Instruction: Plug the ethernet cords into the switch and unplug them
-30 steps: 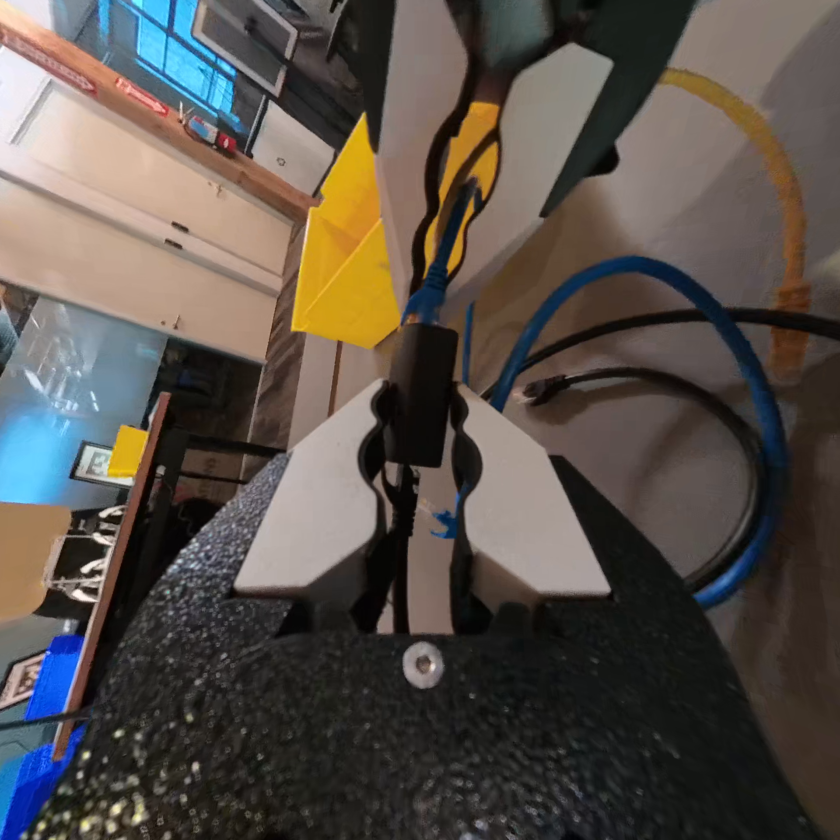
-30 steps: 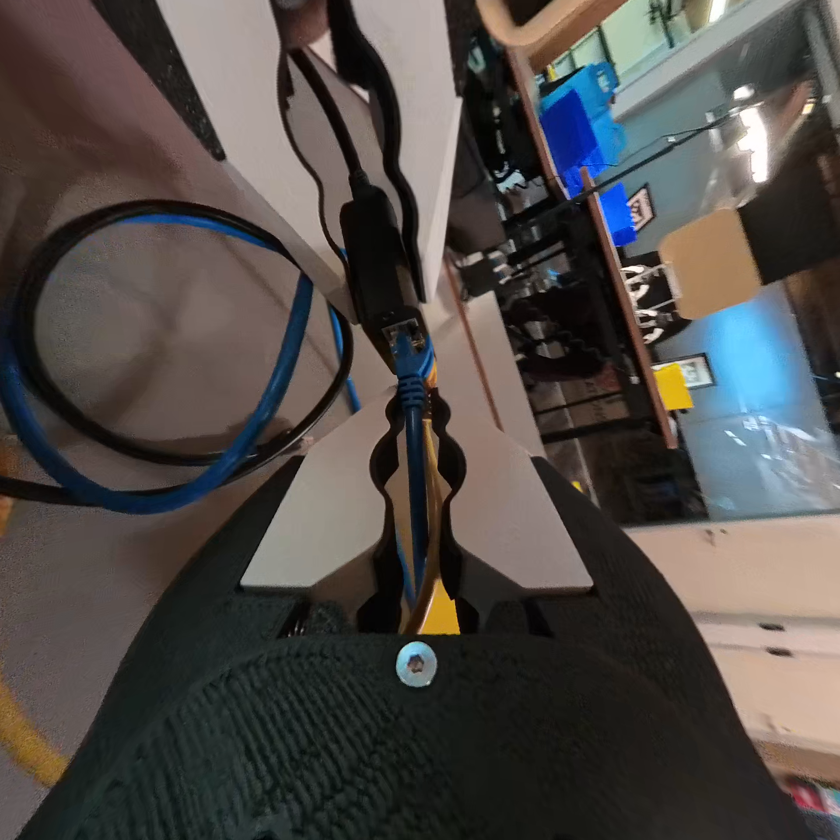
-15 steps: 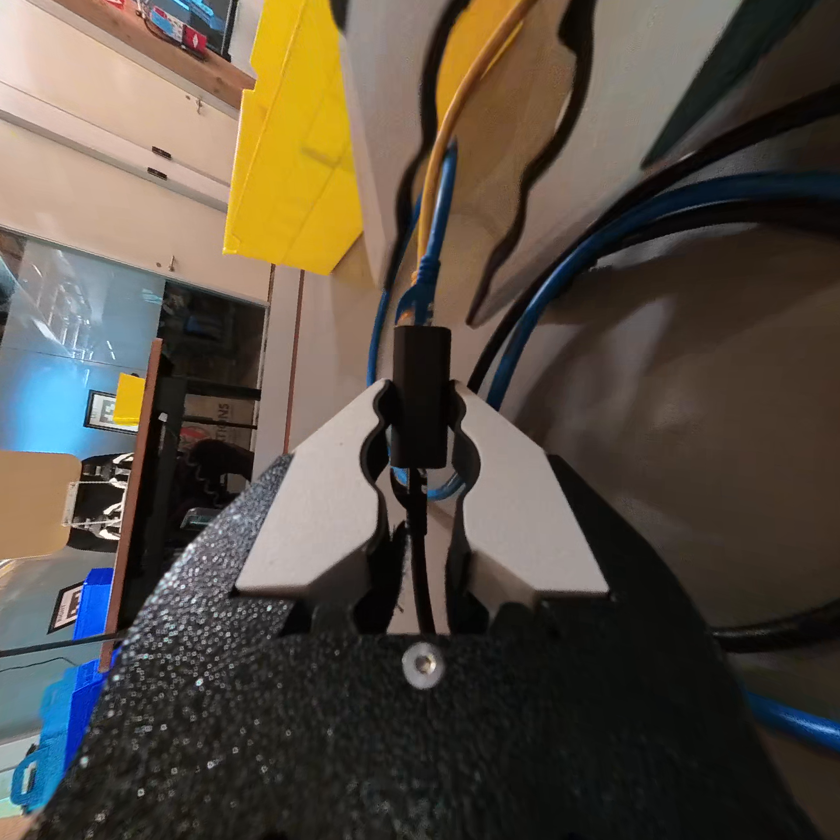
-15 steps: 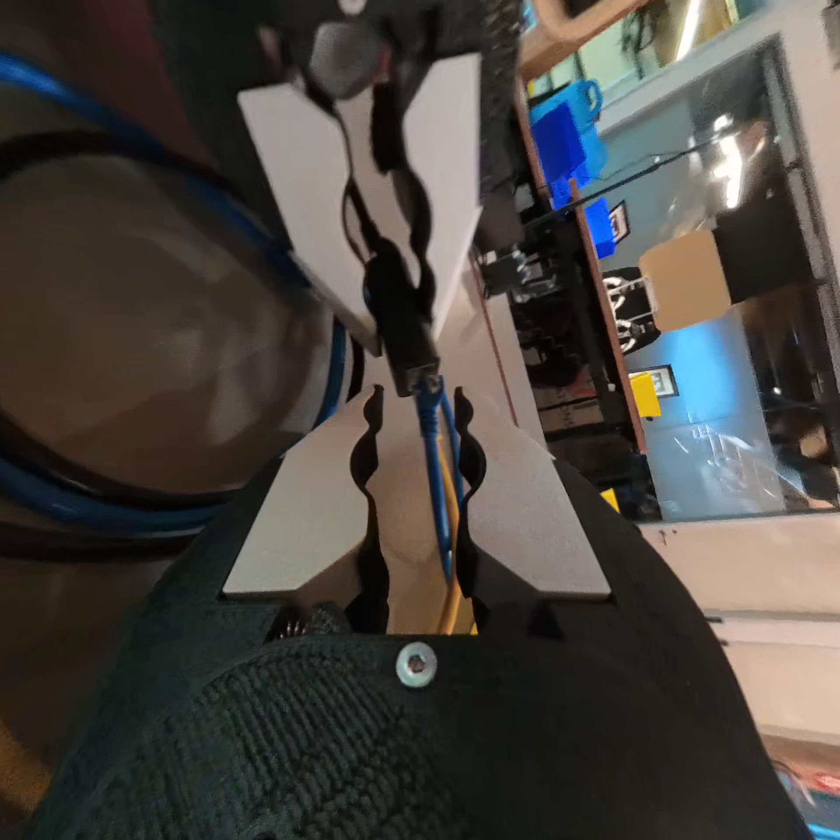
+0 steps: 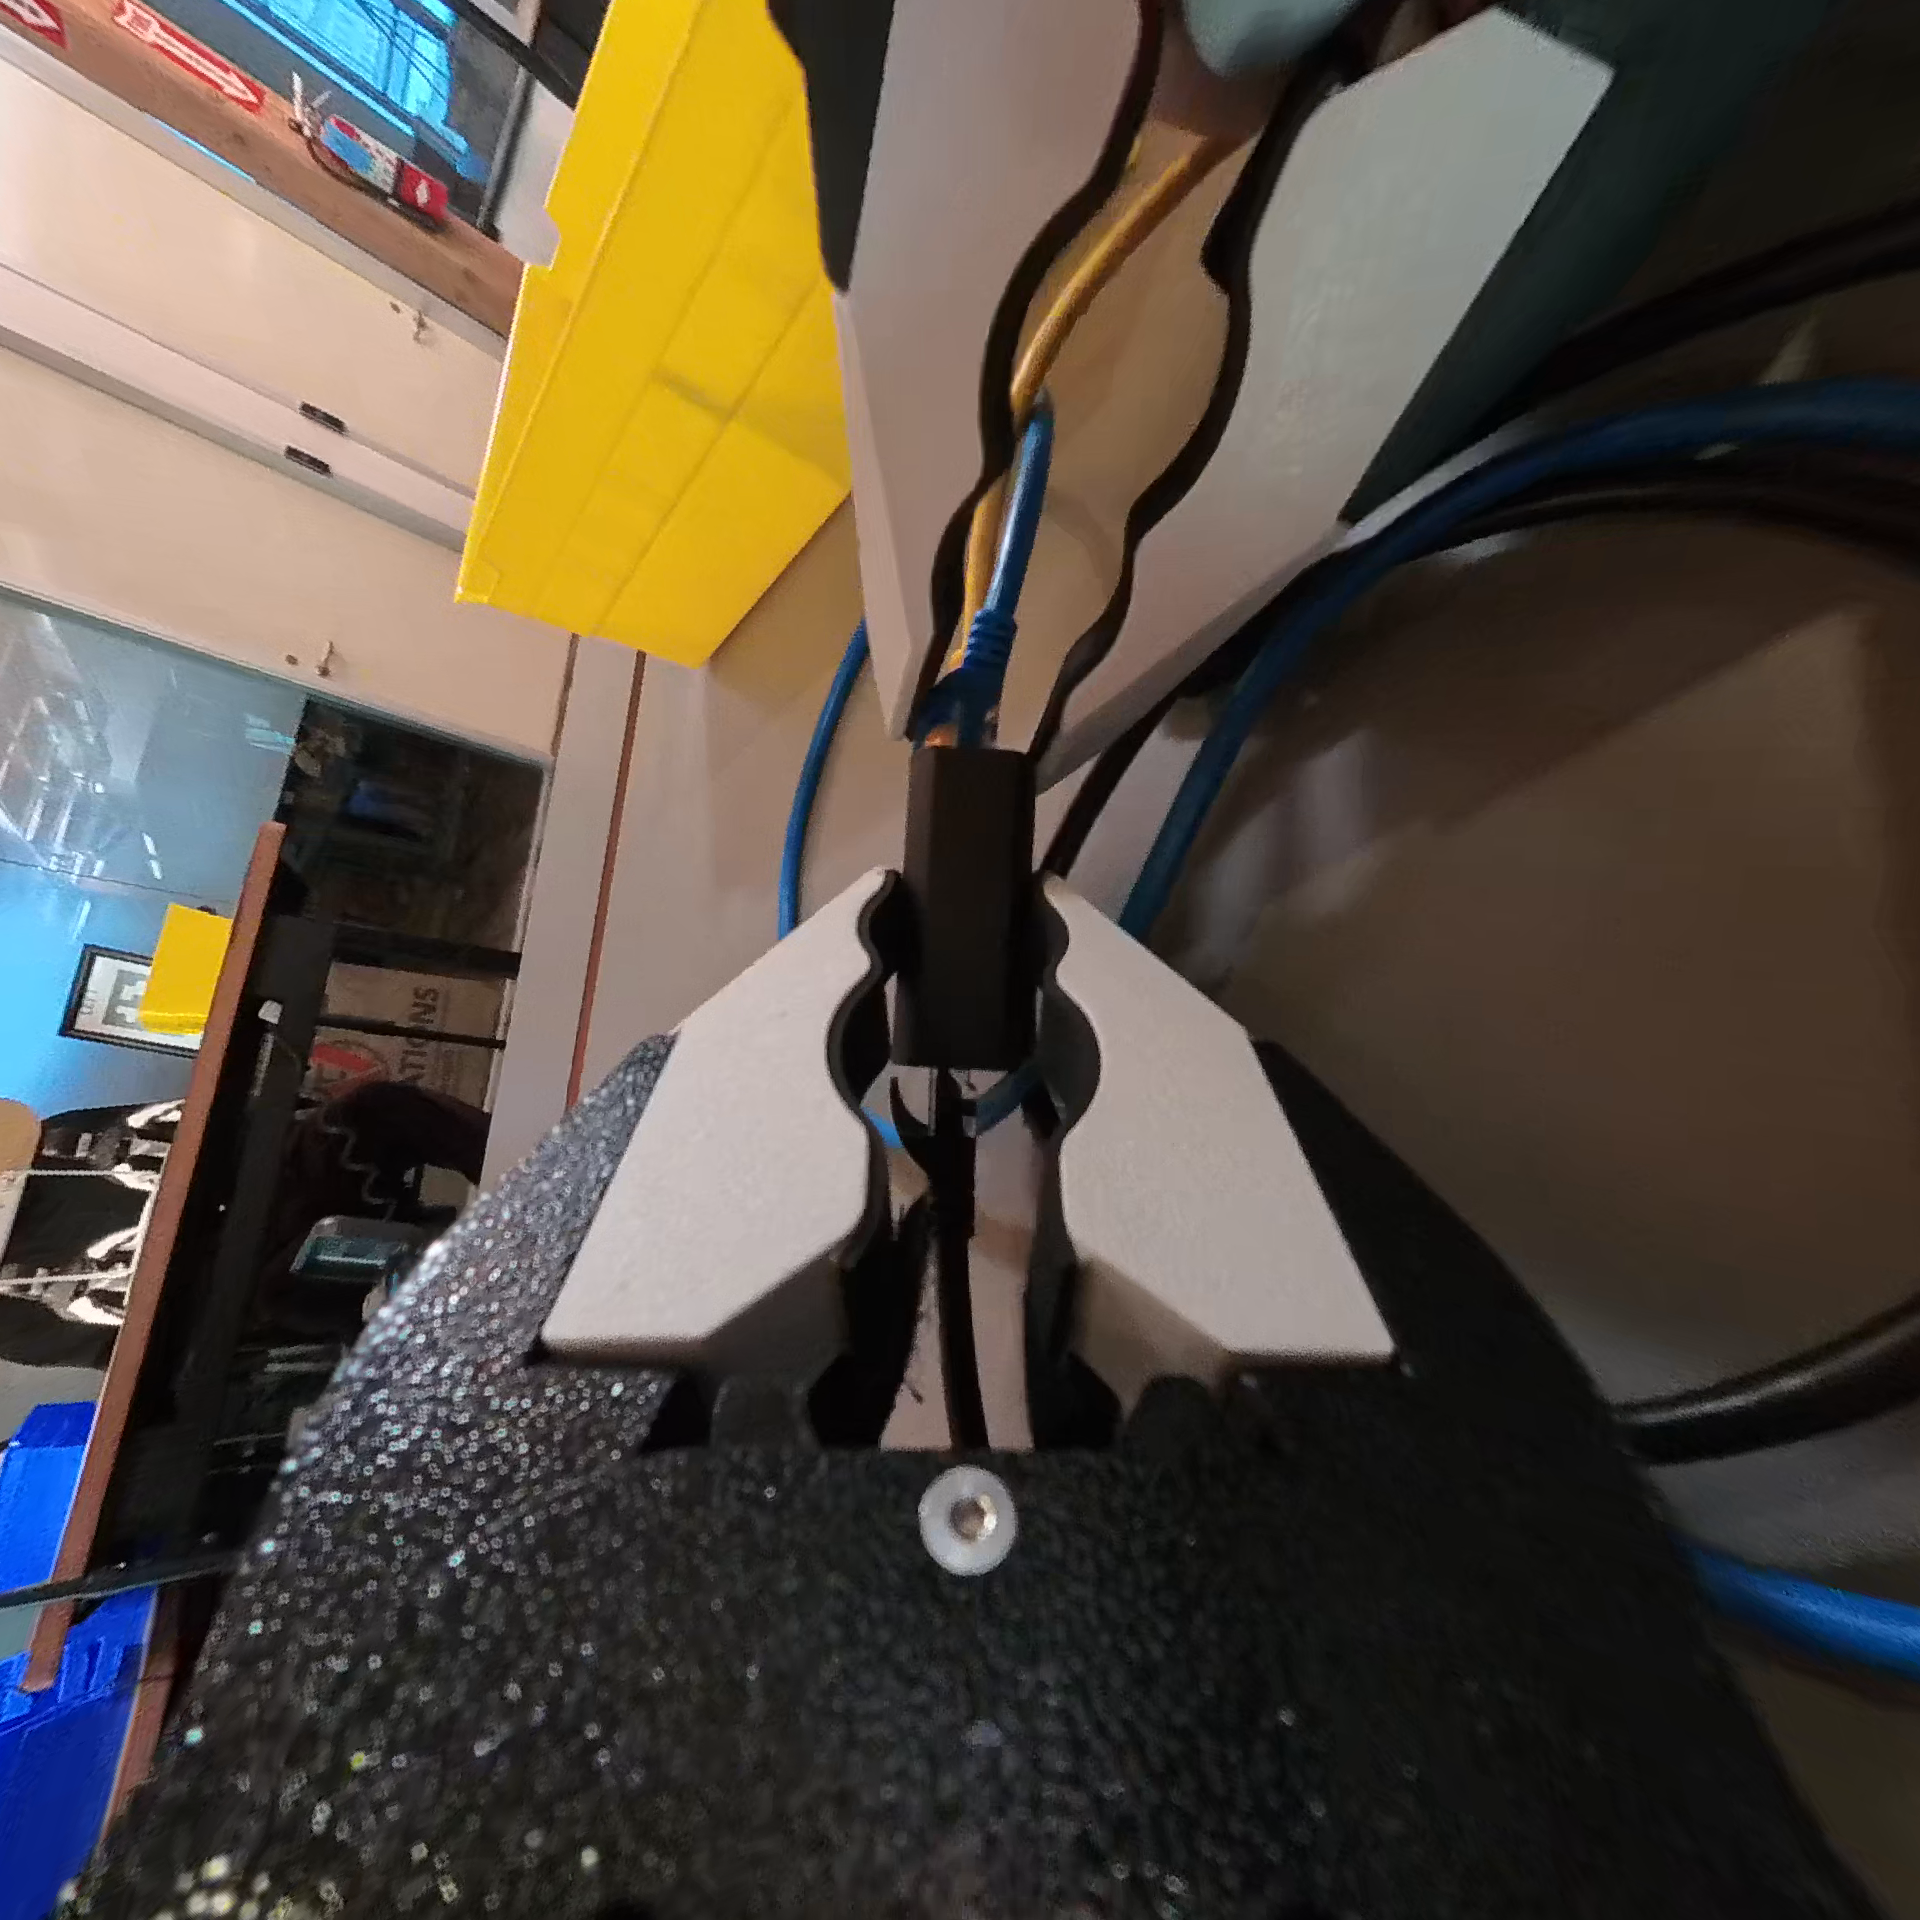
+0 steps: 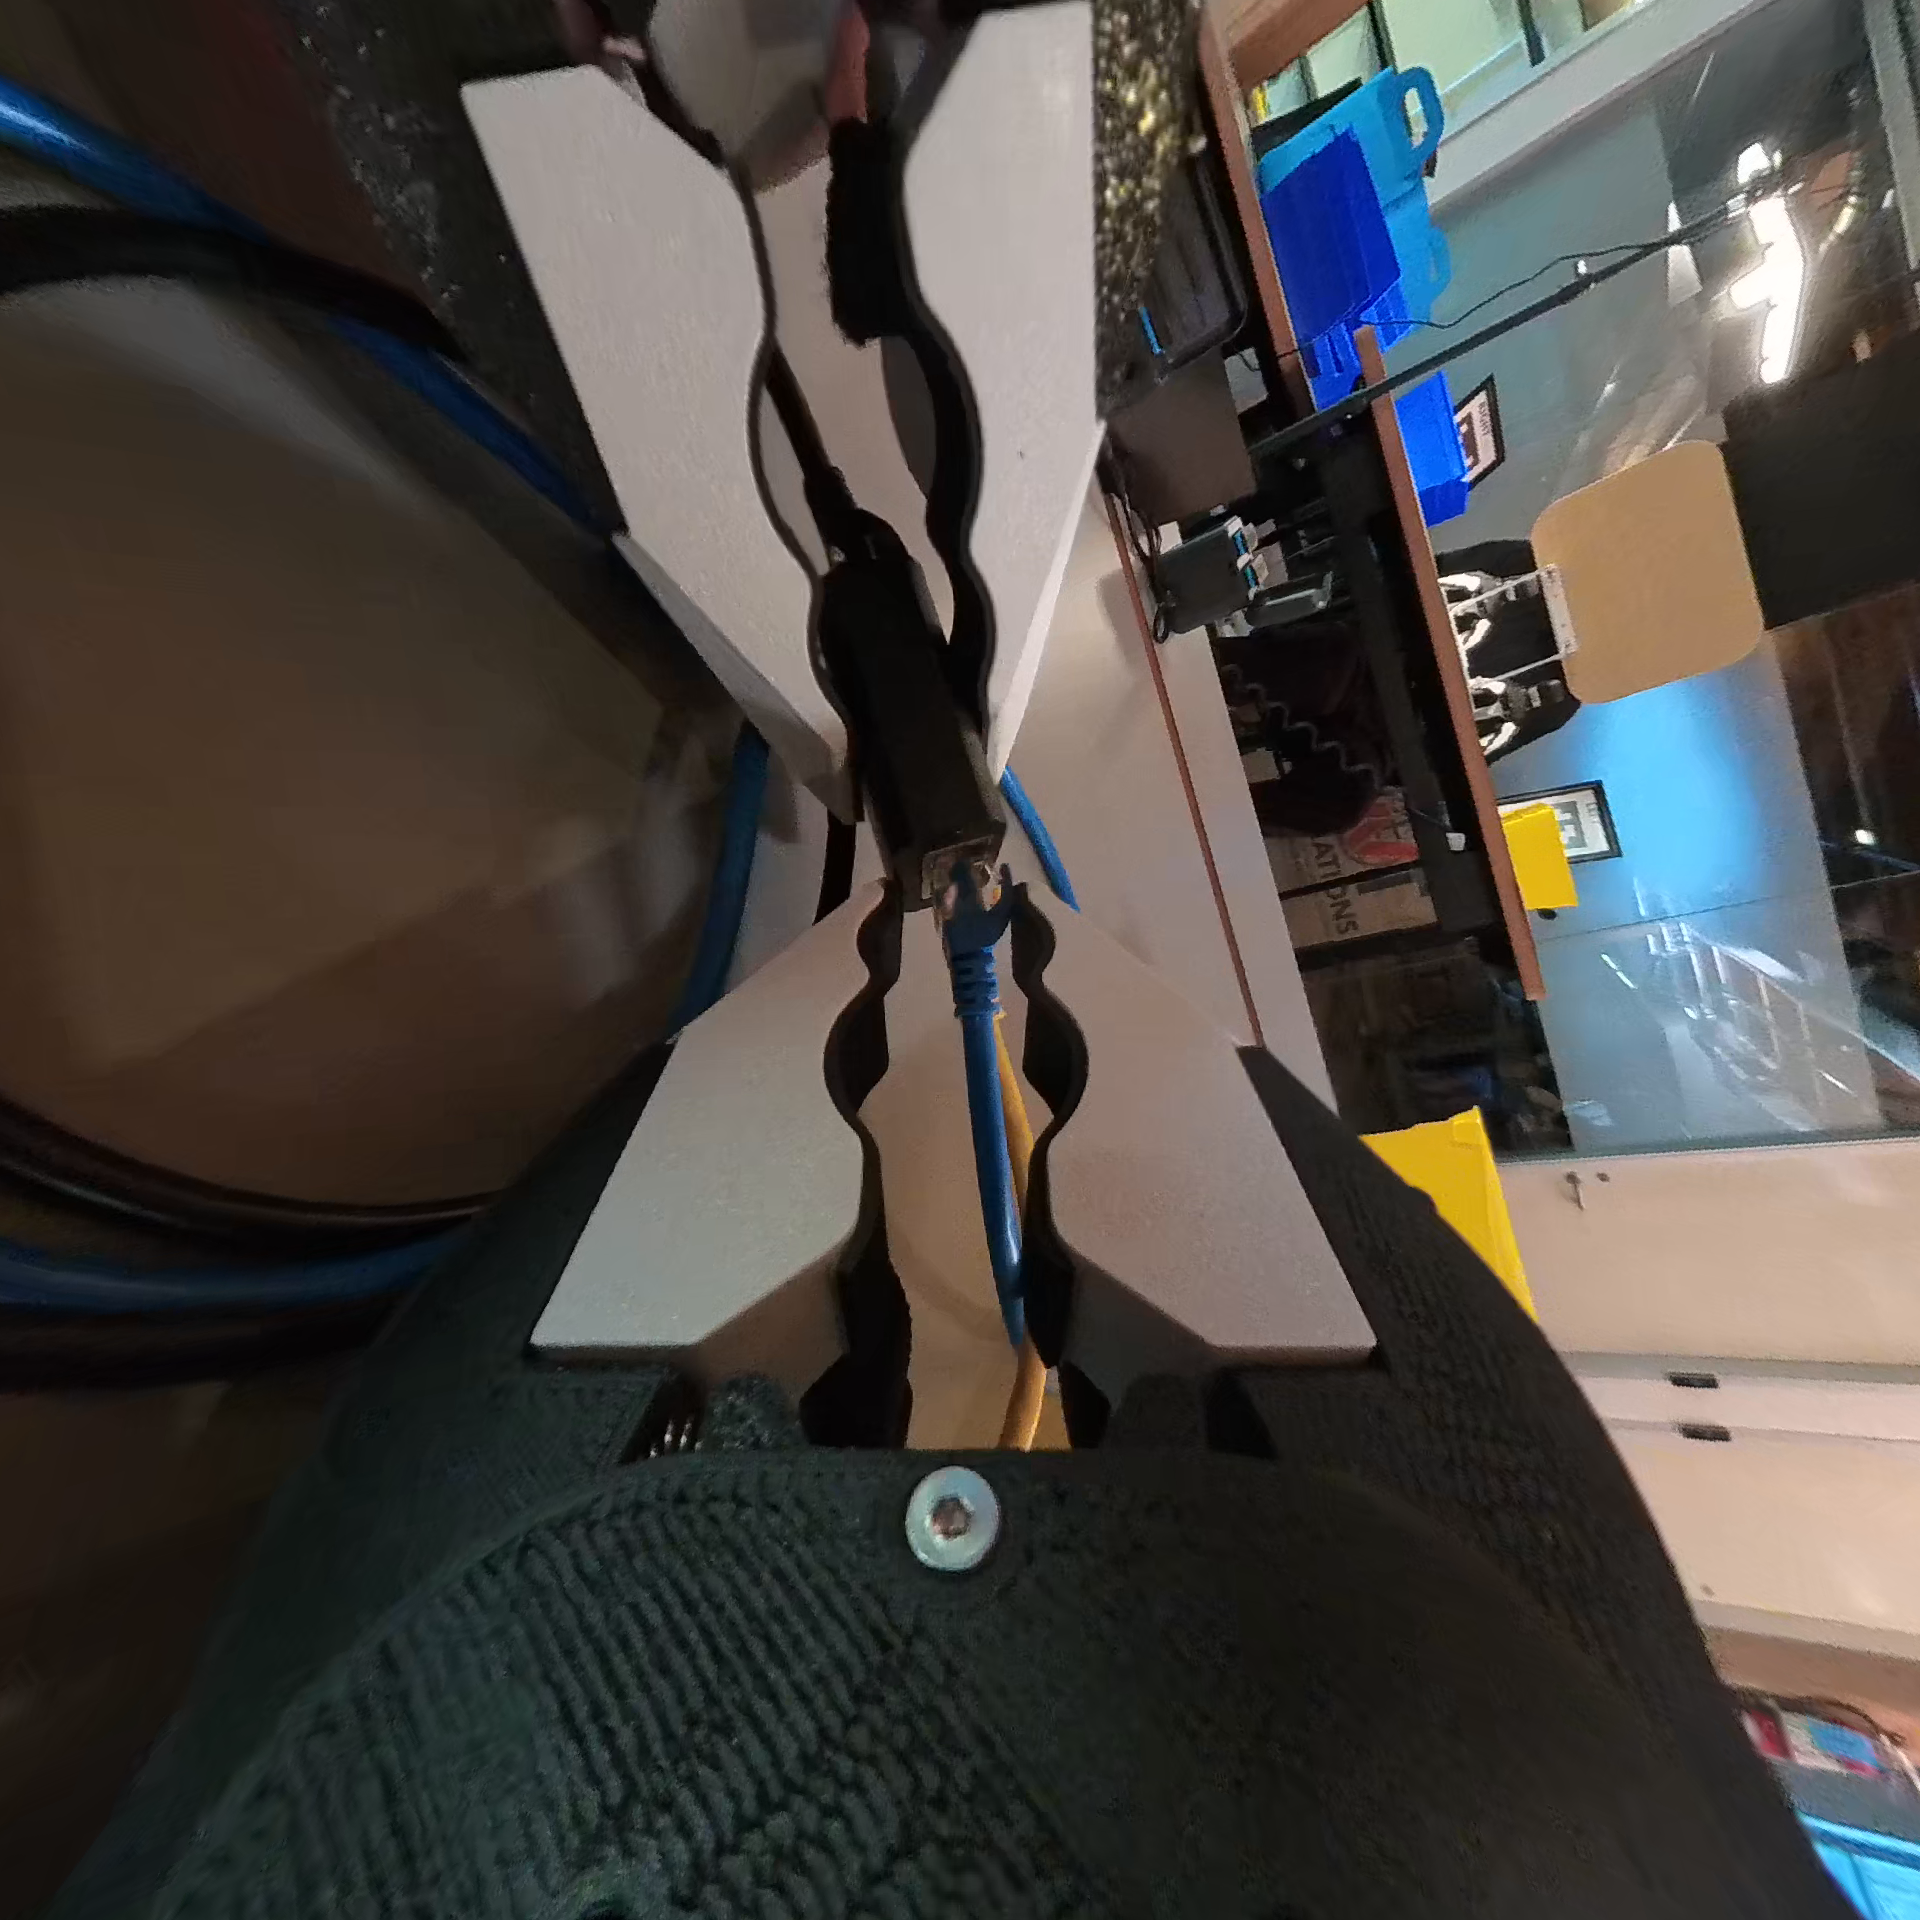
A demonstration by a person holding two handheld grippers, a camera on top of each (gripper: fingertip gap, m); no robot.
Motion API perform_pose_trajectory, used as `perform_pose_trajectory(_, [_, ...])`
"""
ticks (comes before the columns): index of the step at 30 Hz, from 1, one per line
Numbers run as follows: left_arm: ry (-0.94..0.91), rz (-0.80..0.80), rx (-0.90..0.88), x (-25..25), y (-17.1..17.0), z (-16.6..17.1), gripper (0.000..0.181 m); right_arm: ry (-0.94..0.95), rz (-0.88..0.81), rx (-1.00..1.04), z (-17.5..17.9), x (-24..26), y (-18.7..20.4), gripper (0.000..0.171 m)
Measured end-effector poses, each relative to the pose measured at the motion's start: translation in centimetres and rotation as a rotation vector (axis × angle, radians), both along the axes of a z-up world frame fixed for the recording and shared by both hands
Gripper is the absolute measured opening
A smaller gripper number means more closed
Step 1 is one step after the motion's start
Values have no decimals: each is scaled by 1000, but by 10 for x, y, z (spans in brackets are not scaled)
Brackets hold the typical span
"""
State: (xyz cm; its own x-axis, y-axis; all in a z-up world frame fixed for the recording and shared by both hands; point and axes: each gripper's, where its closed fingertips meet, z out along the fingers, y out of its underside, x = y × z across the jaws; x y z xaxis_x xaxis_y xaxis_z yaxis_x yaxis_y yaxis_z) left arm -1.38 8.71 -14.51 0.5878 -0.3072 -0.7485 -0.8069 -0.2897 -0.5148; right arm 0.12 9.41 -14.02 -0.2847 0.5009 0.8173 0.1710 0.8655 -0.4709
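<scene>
Switch (image 5: 968, 914) is a small black block, and my left gripper (image 5: 966, 961) holds it firmly between both fingers (image 5: 769, 1122), which press on its two long sides; its thin black lead runs back between them toward my hand. In the right wrist view the same switch (image 6: 904, 727) shows its open port facing me, and the blue ethernet cord (image 6: 982, 1091) has its plug (image 6: 966, 914) sitting at that port, I judge partly or fully seated, but I cannot tell if the latch is clicked. My right gripper (image 6: 956, 997) has its fingers (image 6: 727, 1143) a little apart: the blue cord passes through the gap and I see space on both sides of it, so I judge they do not squeeze it now. A yellow cord (image 6: 1018, 1392) lies just beside the blue one in the same gap. Behind, loops of blue and black cable (image 5: 1558, 499) rest on the counter (image 5: 1558, 831), and a yellow bin (image 5: 665, 343) stands further away. About handling: the switch looks light, hard and smooth, so it may slip or turn if I press only weakly. The cord is soft and bends when pushed from far back, so I should take it at the ribbed boot just behind the plug, where it is stiffer. The small clip on the plug is probably fragile, and I should press it before pulling, not pull on the cable itself.
</scene>
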Motion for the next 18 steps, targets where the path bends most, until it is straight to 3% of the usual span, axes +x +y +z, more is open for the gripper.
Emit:
perform_pose_trajectory(11, [44,-45,-50,2,-1,-6,22,-95,68,81,-7,0,-1,11])
perform_pose_trajectory(18, [73,-144,-92,9,-4,-10,22,-366,325,553,-16,9,-7,10])
